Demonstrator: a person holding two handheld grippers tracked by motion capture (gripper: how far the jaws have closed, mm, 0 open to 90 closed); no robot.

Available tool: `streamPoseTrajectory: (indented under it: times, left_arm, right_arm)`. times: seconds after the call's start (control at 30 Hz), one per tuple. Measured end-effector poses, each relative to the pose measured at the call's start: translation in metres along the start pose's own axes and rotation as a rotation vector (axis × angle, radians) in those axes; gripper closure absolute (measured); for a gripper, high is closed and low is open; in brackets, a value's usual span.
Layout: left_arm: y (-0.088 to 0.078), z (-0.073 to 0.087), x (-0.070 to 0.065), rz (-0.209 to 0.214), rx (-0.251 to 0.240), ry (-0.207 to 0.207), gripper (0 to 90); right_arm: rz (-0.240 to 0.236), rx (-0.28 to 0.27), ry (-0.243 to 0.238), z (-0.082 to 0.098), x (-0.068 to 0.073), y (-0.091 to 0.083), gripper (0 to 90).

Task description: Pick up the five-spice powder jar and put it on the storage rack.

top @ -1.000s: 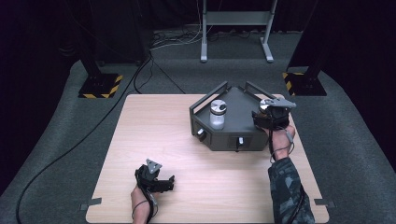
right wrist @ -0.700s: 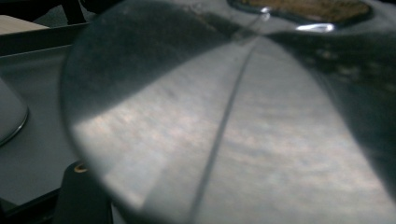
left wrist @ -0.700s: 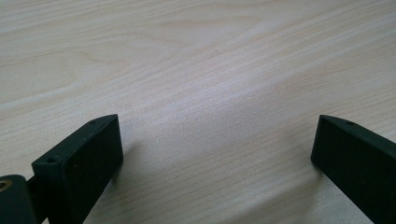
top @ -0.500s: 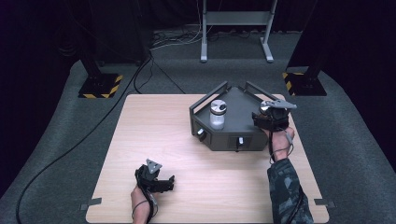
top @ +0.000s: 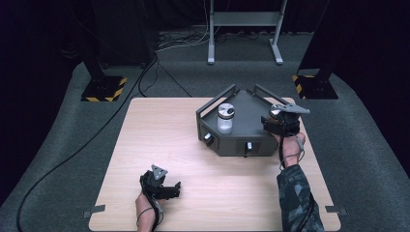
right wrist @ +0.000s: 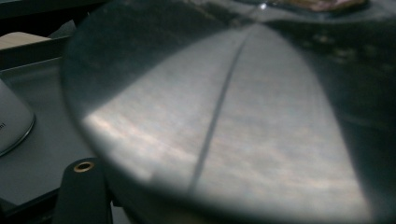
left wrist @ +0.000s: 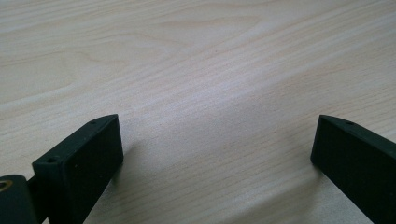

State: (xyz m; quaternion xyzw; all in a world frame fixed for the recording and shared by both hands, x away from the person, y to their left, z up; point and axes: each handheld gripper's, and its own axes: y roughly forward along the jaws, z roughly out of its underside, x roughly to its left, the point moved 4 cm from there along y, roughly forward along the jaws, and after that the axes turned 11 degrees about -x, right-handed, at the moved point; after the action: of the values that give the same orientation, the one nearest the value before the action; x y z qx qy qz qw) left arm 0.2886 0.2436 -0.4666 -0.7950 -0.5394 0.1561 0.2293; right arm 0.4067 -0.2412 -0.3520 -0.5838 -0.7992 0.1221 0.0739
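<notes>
High view: a pale wooden worktop (top: 193, 145) with fine straight grain carries a dark grey, angular metal box (top: 241, 126) near its far right corner. The box has a flat recessed top with raised rims, and small knobs on its front faces. On the left part of that top stands a glass jar (top: 225, 117) with a rounded lid, upright and apart from the rims.

The right hand-held gripper (top: 280, 121) sits at the right end of the box top, its grey three-cornered plate uppermost, the hand and a camouflage-patterned sleeve (top: 297, 198) running back toward the near right edge. At its tip a second round, metal-topped object, seemingly another jar (top: 276, 111), shows only in part. In the right gripper view a smooth, curved, brushed-metal surface (right wrist: 233, 130) with a thin dark seam lies right up against the lens, and one black jaw rises at the lower left, tight beside it; the jaws are closed in as far as they go, clamped on this rounded metal thing. The white curved edge of the first jar (right wrist: 11, 121) shows at the left, on the grey box top.

The left hand-held gripper (top: 164, 186) rests near the near edge of the worktop, left of centre, well apart from the box. In the left gripper view its two blocky matte black jaws stand wide apart over bare wood (left wrist: 210, 93), with nothing between them.
</notes>
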Motion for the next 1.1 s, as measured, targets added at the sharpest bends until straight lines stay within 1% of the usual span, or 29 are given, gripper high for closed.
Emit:
streamPoseTrajectory:
  times: [0.1, 0.27, 0.37, 0.43, 0.47, 0.5, 0.57, 0.63, 0.7, 0.77, 0.8, 0.83, 0.9, 1.0, 1.03, 1.1]
  left_arm:
    - [0.000, 0.000, 0.000, 0.000, 0.000, 0.000, 2.0]
    - [0.000, 0.000, 0.000, 0.000, 0.000, -0.001, 2.0]
    - [0.000, 0.000, 0.000, 0.001, 0.001, 0.001, 2.0]
    - [0.000, 0.000, 0.000, 0.001, 0.000, 0.000, 2.0]
    - [0.000, 0.000, 0.000, 0.000, 0.000, 0.000, 2.0]
    - [0.000, 0.000, 0.000, 0.000, 0.000, -0.001, 2.0]
    - [0.000, 0.000, 0.000, 0.000, -0.002, -0.003, 2.0]
    - [0.000, 0.000, 0.000, 0.000, -0.002, -0.003, 2.0]
    - [0.000, 0.000, 0.000, 0.000, 0.000, -0.001, 2.0]
    - [0.000, 0.000, 0.000, 0.000, -0.001, -0.002, 2.0]
    - [0.000, 0.000, 0.000, 0.000, -0.001, -0.002, 2.0]
    - [0.000, 0.000, 0.000, 0.000, -0.001, -0.002, 2.0]
    - [0.000, 0.000, 0.000, 0.000, -0.001, -0.001, 2.0]
    - [0.000, 0.000, 0.000, 0.000, -0.001, -0.002, 2.0]
    - [0.000, 0.000, 0.000, 0.000, -0.001, -0.002, 2.0]
    - [0.000, 0.000, 0.000, 0.000, -0.001, -0.001, 2.0]
  right_arm:
    - [-0.004, 0.005, -0.002, -0.001, -0.001, 0.000, 29.6]
    - [0.012, 0.022, -0.010, -0.003, 0.003, 0.000, 28.3]
    - [0.015, 0.019, -0.006, -0.003, 0.002, -0.001, 26.6]
    - [0.019, 0.011, 0.003, -0.003, 0.002, -0.003, 21.3]
    - [0.015, 0.005, 0.009, -0.002, 0.001, -0.004, 16.2]
    - [0.006, 0.018, 0.011, -0.003, 0.000, -0.004, 11.6]
    - [0.004, 0.048, -0.008, -0.006, 0.002, -0.005, 5.2]
    - [-0.006, 0.068, -0.015, -0.008, 0.003, -0.008, 2.0]
    - [0.000, 0.065, -0.021, -0.007, 0.005, -0.015, 0.0]
    - [-0.004, 0.063, -0.024, -0.004, 0.007, -0.022, 0.0]
    - [-0.001, 0.065, -0.039, -0.003, 0.010, -0.028, 0.0]
    - [0.004, 0.058, -0.049, 0.000, 0.012, -0.033, 0.0]
    - [0.003, 0.045, -0.051, 0.005, 0.014, -0.044, 0.0]
    - [-0.004, 0.029, -0.057, 0.016, 0.018, -0.060, 0.0]
    - [-0.013, 0.029, -0.060, 0.021, 0.019, -0.066, 0.0]
    - [-0.018, 0.023, -0.067, 0.035, 0.023, -0.076, 0.0]
